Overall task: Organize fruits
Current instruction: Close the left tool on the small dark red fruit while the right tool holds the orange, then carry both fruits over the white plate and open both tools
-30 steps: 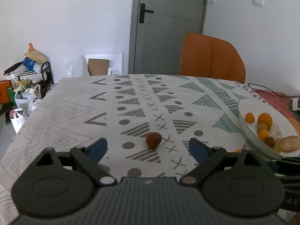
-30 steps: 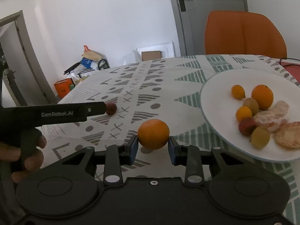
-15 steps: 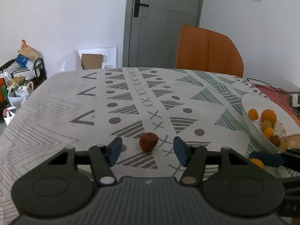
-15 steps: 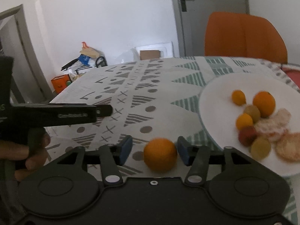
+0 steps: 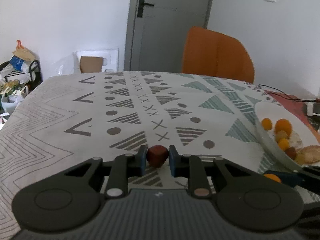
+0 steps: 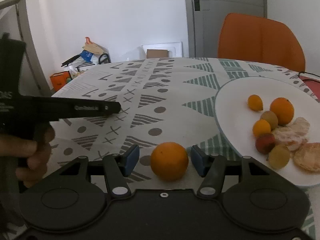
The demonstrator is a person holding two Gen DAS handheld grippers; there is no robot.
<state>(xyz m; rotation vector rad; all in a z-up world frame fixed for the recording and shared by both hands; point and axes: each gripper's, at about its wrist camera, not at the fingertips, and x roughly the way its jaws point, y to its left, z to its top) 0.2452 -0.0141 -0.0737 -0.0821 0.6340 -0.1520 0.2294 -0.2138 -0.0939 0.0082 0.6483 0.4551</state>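
Left claw [image 5: 157, 160]: your two blue pads are pinched on the small red fruit [image 5: 157, 156], one pad on each side of it.
Red fruit: it sits low over the patterned tablecloth [image 5: 124, 108]; you cannot tell from this view whether it rests on the cloth or is lifted off it.
Right claw [image 6: 163, 161]: your pads are spread wide, with a gap showing on both sides of the orange [image 6: 169, 161], so nothing is gripped.
Orange: it rests on the tablecloth between your right pads, touching neither, just beside the near rim of the plate [image 6: 230, 94].
Plate: white, at about 2 o'clock from the orange in the right view; at 3 o'clock in the left view.
On the plate: a big orange [image 6: 282, 111], two small orange fruits, a brownish one, a reddish one, a yellow-green one and peeled citrus pieces [image 6: 293, 132], all clustered close together.
Your left hand [image 6: 30, 152]: seen at 9 o'clock in the right view, wrapped round the black handle, the tool reaching toward the cloth's middle.
Chair [image 5: 217, 57]: orange, at 12 to 1 o'clock past the table's far edge.
Door [image 5: 170, 26]: grey, shut, behind the chair.
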